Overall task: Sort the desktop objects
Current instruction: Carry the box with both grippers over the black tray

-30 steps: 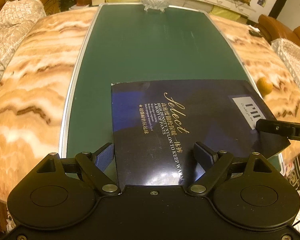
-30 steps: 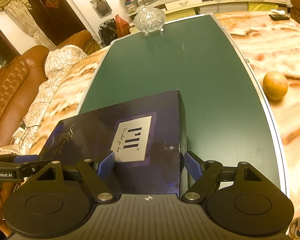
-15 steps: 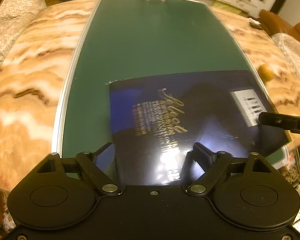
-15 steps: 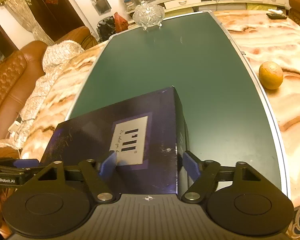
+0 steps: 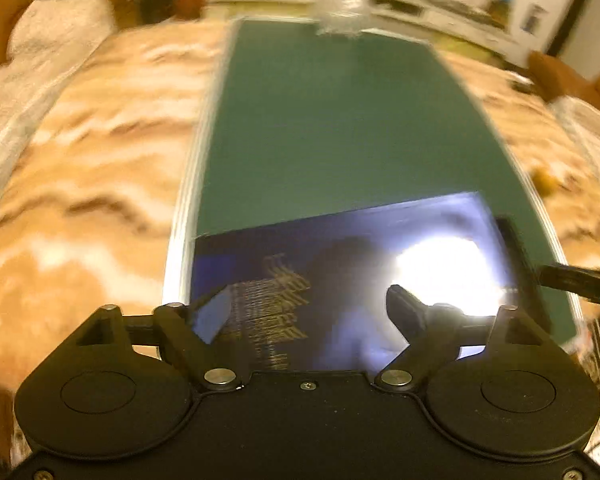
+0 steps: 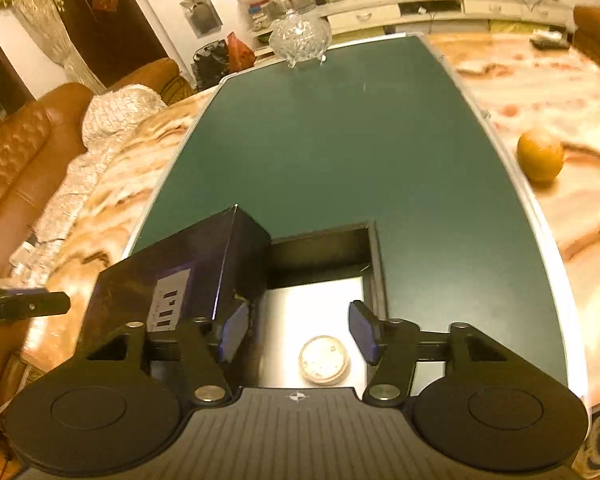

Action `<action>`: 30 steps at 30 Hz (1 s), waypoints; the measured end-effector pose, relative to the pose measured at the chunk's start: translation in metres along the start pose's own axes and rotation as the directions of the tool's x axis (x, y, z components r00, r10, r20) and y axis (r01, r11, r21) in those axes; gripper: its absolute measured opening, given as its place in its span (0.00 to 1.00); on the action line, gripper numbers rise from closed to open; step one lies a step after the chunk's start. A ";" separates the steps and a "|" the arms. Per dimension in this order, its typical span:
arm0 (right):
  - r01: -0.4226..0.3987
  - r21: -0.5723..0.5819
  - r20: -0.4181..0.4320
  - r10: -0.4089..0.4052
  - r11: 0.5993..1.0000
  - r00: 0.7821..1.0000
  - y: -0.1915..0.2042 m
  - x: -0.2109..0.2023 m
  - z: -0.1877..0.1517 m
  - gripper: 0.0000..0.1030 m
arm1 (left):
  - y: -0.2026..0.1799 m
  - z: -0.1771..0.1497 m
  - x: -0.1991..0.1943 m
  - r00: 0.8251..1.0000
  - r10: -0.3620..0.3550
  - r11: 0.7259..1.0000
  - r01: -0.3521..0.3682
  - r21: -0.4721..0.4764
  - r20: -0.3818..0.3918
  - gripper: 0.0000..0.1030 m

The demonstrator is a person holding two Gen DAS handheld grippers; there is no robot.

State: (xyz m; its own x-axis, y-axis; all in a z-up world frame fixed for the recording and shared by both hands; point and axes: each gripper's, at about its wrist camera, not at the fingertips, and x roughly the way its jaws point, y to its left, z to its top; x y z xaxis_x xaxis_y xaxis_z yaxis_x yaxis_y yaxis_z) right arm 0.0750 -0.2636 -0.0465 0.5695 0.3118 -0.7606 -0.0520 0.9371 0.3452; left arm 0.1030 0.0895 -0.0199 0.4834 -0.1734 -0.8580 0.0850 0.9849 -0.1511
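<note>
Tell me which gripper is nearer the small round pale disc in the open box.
Right. The right gripper hovers over the disc, which shows between its opening jaws. The left gripper, the dark blue lid showing between its opening jaws, sits across the lid from the disc.

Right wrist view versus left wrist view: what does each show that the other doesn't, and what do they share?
Only the right wrist view: the pale inside of the open box base, with a round disc lying in it.

Only the left wrist view: the gold lettering on top of the dark blue lid, blurred, beside a bright glare.

Both: the lid, the green mat, the marbled tabletop, the glass bowl at the far end and the orange, all smeared by blur in the left view.
</note>
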 end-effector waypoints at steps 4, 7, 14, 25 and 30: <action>-0.017 -0.002 -0.025 0.017 1.000 1.000 0.008 0.014 -0.007 0.67 | 0.050 -0.014 0.020 0.997 -0.045 0.991 0.037 -0.129 -0.063 0.83; -0.012 -0.013 -0.025 0.012 1.000 1.000 0.019 0.020 -0.011 0.68 | 0.063 -0.020 0.032 0.996 -0.051 0.987 0.039 -0.154 -0.078 0.83; -0.023 0.012 0.000 0.023 1.000 1.000 0.030 0.017 -0.010 0.69 | 0.080 -0.018 0.054 0.990 -0.117 0.974 0.098 -0.204 -0.084 0.85; -0.096 0.023 -0.078 0.098 0.995 0.992 0.050 0.041 -0.010 0.68 | 0.074 -0.024 0.061 0.977 -0.194 0.964 0.172 -0.203 -0.093 0.84; -0.073 -0.003 -0.069 0.073 0.997 0.995 0.053 0.040 -0.012 0.65 | 0.064 -0.025 0.059 0.975 -0.202 0.966 0.182 -0.186 -0.097 0.82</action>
State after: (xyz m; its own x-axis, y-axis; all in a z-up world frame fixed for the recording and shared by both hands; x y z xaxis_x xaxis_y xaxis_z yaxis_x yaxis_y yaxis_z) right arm 0.0853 -0.1998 -0.0654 0.5065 0.3891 -0.7695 -0.0958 0.9123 0.3982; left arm 0.1148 0.1421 -0.0928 0.3698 -0.3682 -0.8530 0.0081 0.9194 -0.3933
